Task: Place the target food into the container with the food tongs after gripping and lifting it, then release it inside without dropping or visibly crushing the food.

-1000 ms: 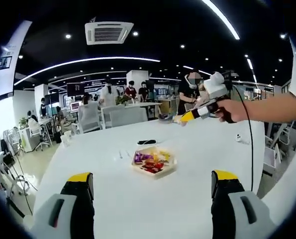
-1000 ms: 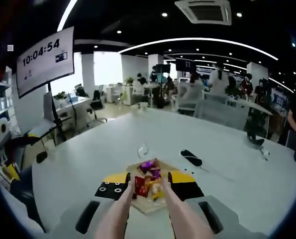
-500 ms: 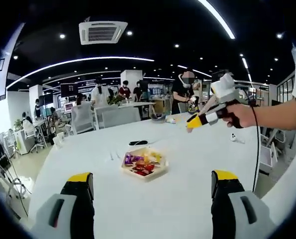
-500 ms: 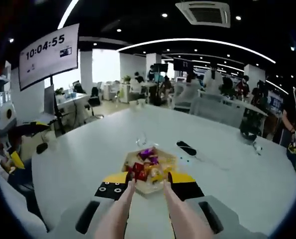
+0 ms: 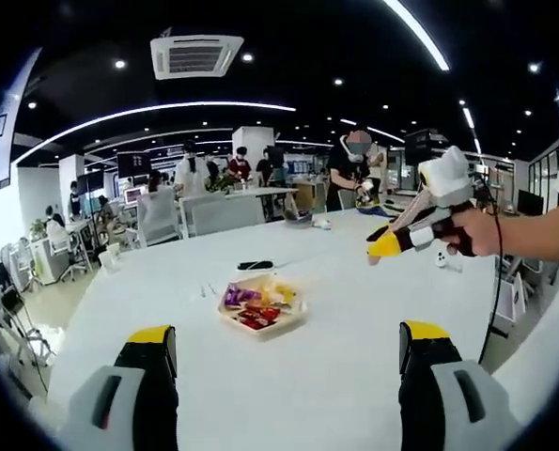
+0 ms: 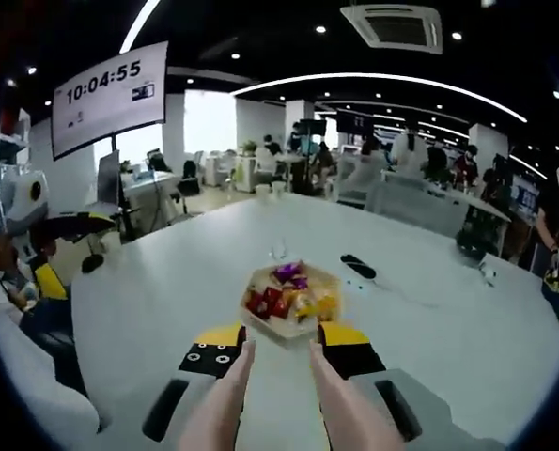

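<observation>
I see the shallow pale tray of wrapped purple, red and yellow snacks (image 6: 291, 304) resting on the white round table (image 6: 166, 282), just ahead of my right gripper (image 6: 277, 346). Its fingers are clamped on pale food tongs (image 6: 225, 404), whose arms stand apart and hold nothing. My left gripper (image 5: 287, 342) has its fingers wide apart, above the table and well short of the tray.

The left gripper (image 5: 288, 352) has its jaws wide apart with nothing between them. In the left gripper view, a hand (image 5: 474, 232) on an outstretched arm holds the right gripper (image 5: 384, 246) raised and pointing left. The right gripper clamps the two arms of the food tongs (image 6: 277, 404) between its jaws.
</observation>
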